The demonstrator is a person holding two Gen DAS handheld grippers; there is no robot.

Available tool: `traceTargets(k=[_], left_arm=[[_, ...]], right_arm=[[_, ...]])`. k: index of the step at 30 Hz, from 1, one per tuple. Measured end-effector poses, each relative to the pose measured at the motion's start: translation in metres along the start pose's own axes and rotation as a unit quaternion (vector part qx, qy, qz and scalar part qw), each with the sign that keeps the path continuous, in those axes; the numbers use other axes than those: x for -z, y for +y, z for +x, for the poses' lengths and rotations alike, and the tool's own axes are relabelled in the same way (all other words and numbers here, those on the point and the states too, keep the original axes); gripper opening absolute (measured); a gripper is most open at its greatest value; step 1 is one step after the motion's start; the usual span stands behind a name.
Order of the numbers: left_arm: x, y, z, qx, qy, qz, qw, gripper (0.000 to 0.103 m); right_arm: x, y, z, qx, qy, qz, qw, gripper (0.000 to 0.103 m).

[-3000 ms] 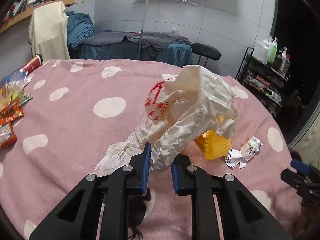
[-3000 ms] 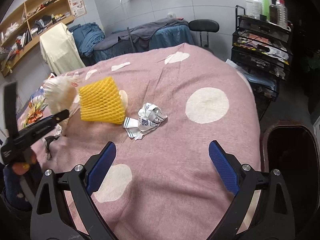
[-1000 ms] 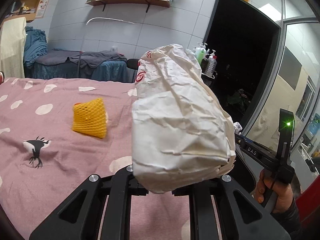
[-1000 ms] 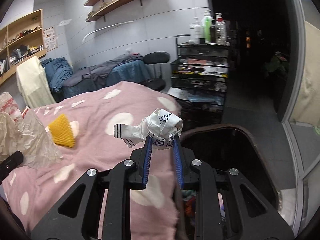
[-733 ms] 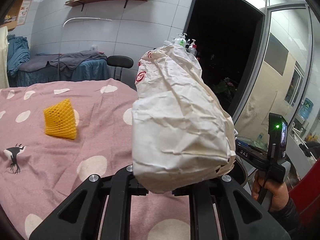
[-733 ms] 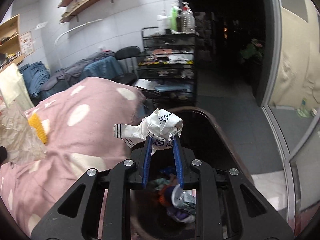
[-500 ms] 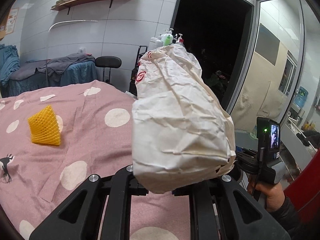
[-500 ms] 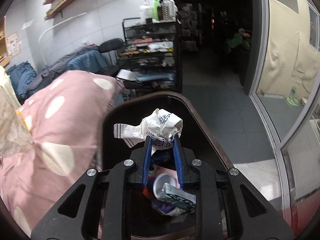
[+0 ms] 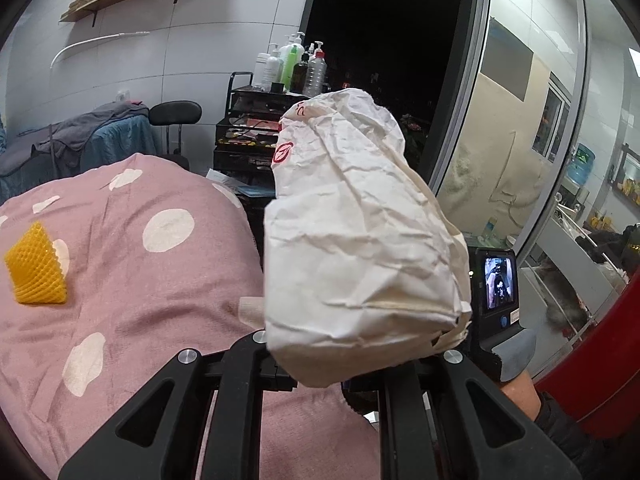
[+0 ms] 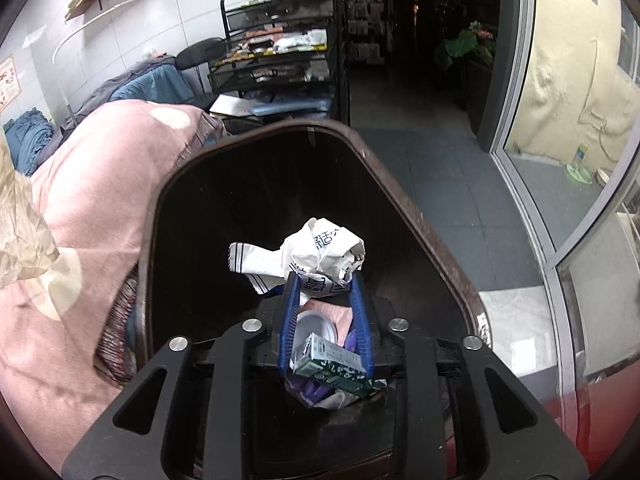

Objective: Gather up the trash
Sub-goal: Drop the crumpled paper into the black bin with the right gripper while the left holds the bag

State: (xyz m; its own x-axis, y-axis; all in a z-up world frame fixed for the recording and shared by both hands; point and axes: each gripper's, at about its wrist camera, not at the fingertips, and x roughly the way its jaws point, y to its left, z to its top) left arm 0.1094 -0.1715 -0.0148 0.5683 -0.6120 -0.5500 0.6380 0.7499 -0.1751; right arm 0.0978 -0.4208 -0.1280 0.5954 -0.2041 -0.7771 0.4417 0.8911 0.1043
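My left gripper (image 9: pixel 320 378) is shut on a crumpled white paper bag (image 9: pixel 352 240) with red print, held up past the table's edge; the bag hides the fingertips. A yellow foam fruit net (image 9: pixel 34 270) lies on the pink dotted tablecloth (image 9: pixel 140 300) at far left. In the right wrist view, my right gripper (image 10: pixel 325 280) hangs over the open dark brown trash bin (image 10: pixel 420 216). Its jaws are opening, and a crumpled printed paper ball (image 10: pixel 320 256) still sits between the blue fingertips. The right gripper's handle and screen (image 9: pixel 496 292) show beside the bag.
Inside the bin lie a green carton (image 10: pixel 336 364), a plastic lid and purple scraps. A black wire rack (image 10: pixel 280 68) with bottles stands behind the bin, and a glass door (image 10: pixel 560 160) is to the right. A person's hand (image 9: pixel 516 392) holds the right gripper.
The right gripper swung from over the table to above the bin and sank toward it; its fingers have spread slightly. The left gripper carried the bag rightward toward the table's edge.
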Motion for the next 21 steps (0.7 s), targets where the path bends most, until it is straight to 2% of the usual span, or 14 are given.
traceTargets(k=[1, 3, 5, 14, 18, 21], left_arm=[[-0.001, -0.001, 0.002, 0.004, 0.002, 0.000, 1.0000, 0.014], [-0.003, -0.003, 0.007, 0.011, 0.007, -0.001, 0.9999, 0.014], [-0.005, -0.008, 0.013, 0.016, 0.014, 0.000, 0.9998, 0.014], [-0.007, -0.025, 0.037, 0.033, 0.048, 0.009, 0.9983, 0.014], [-0.007, -0.031, 0.049, 0.029, 0.062, 0.016, 0.9975, 0.014], [-0.007, -0.036, 0.056, 0.030, 0.071, 0.023, 0.9968, 0.014]], right_arm=[[0.001, -0.001, 0.001, 0.000, 0.001, 0.003, 1.000, 0.045], [0.004, -0.003, 0.002, 0.004, -0.002, 0.012, 1.000, 0.064], [0.006, -0.004, 0.002, 0.008, -0.005, 0.017, 1.000, 0.070], [0.001, -0.014, -0.012, 0.020, -0.034, 0.040, 0.998, 0.076], [-0.002, -0.020, -0.020, 0.036, -0.052, 0.051, 0.997, 0.084], [-0.004, -0.025, -0.025, 0.045, -0.059, 0.059, 0.995, 0.085]])
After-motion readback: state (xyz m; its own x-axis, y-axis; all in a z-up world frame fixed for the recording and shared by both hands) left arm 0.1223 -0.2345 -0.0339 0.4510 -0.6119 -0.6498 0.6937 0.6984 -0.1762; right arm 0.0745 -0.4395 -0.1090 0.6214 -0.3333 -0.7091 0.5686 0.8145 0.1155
